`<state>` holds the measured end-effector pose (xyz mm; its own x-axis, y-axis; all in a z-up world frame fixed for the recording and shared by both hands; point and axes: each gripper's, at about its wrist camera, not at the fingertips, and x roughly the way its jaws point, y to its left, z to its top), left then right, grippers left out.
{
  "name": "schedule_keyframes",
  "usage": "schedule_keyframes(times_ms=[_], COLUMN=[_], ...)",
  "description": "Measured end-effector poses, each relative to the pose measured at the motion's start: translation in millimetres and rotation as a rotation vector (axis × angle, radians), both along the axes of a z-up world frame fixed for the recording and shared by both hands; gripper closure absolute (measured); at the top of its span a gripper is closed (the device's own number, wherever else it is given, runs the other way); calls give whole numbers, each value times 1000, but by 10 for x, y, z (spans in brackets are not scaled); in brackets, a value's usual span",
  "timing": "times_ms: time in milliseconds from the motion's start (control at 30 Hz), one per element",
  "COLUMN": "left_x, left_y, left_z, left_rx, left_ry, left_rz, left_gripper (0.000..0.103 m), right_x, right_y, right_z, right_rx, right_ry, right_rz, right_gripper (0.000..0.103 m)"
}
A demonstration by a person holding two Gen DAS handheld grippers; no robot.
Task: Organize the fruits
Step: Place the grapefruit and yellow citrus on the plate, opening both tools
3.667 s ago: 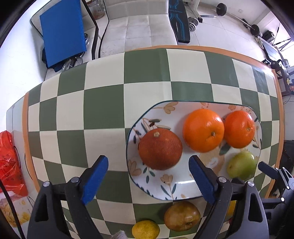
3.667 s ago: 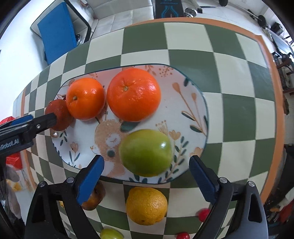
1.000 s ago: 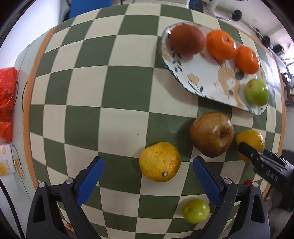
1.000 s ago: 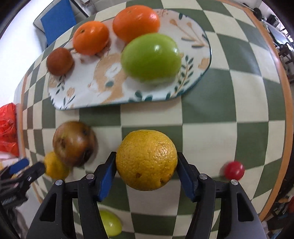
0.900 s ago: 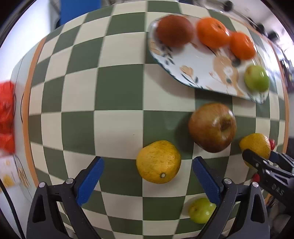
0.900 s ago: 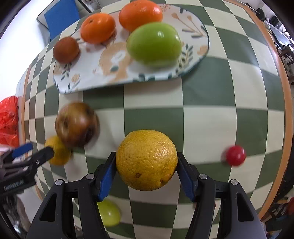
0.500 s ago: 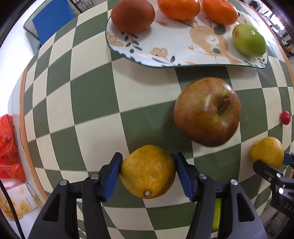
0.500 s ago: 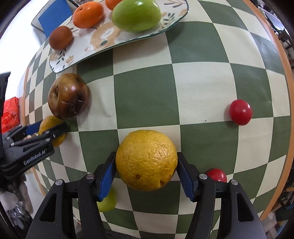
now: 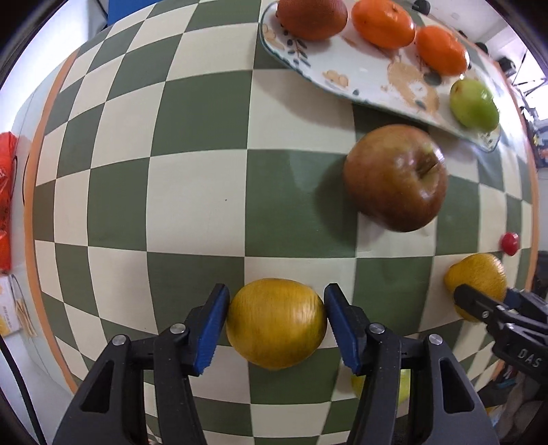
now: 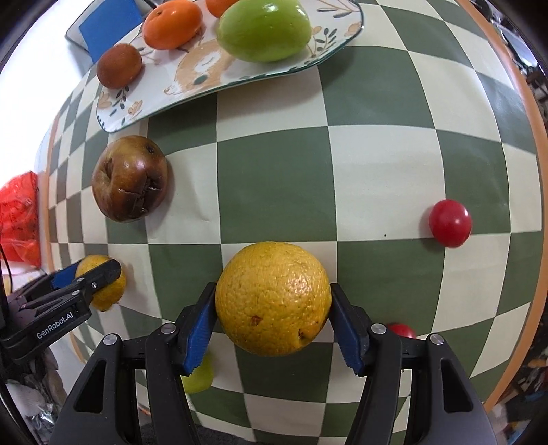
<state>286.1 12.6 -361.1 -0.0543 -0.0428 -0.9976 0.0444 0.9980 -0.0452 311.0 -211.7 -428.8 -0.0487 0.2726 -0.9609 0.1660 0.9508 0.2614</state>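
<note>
The left tool (image 9: 275, 323) pinches a smooth yellow citrus (image 9: 276, 323) between its blue pads, low at 6 o'clock in its own view. The right tool (image 10: 273, 320) pinches a dimpled yellow orange (image 10: 273, 297) the same way. Both fruits sit over the green-and-cream checked tabletop (image 9: 191, 191). A bruised brown apple (image 9: 395, 178) lies on the cloth at 2 o'clock from the left tool, just beside the patterned plate (image 9: 363, 73). The plate carries a dark reddish fruit (image 9: 311, 15), two oranges (image 9: 383, 22) and a green fruit (image 9: 473, 104). A red cherry tomato (image 10: 450, 223) rests at 3 o'clock in the right view.
</note>
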Motion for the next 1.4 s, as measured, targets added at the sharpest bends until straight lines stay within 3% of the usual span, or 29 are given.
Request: schedule_keyframes(times_ms=[67, 100, 133, 233, 333, 467, 633, 700, 767, 867, 1000, 1100, 1167, 1267, 1400], left_x=[31, 61, 119, 400, 800, 916, 601, 530, 527, 525, 525, 526, 539, 634, 995], left_y=[-4, -16, -45, -161, -209, -239, -214, -209, -250, -283, -235, -203, -84, 93, 156], left_z=[150, 247, 389, 753, 877, 654, 438, 273, 151, -7, -178, -142, -31, 414, 858], left_rx=[-49, -86, -133, -206, -177, -216, -195, -138, -73, -13, -15, -20, -69, -209, -278], left_ry=[-8, -14, -28, -81, -132, -24, 70, 74, 56, 69, 96, 79, 76, 43, -44], left_rz=[20, 32, 40, 37, -1, -50, -70, -76, -103, -152, -173, -164, -97, 4, 65], left_gripper=[51, 58, 73, 73, 70, 62, 61, 60, 47, 46, 48, 48, 49, 49, 48], right_x=[3, 14, 38, 177, 462, 758, 601, 515, 428, 368, 371, 388, 404, 457, 712], right_y=[-42, -82, -125, -194, -131, -113, -335, -353, -379, -354, -271, -212, -190, -174, -119], right_z=[62, 117, 175, 355, 526, 629, 649, 595, 528, 432, 376, 395, 441, 576, 702], right_rx=[37, 72, 112, 182, 166, 121, 115, 115, 114, 111, 99, 96, 106, 136, 187], right_ry=[-12, -20, -28, -67, -125, -157, -145, -132, -118, -99, -95, -102, -110, -137, -183], right_rz=[-32, -57, -86, -133, -117, -99, -120, -132, -145, -149, -129, -115, -115, -127, -162], right_gripper=[38, 38, 38, 38, 38, 38, 38, 38, 38, 38, 38, 38, 38, 38, 38])
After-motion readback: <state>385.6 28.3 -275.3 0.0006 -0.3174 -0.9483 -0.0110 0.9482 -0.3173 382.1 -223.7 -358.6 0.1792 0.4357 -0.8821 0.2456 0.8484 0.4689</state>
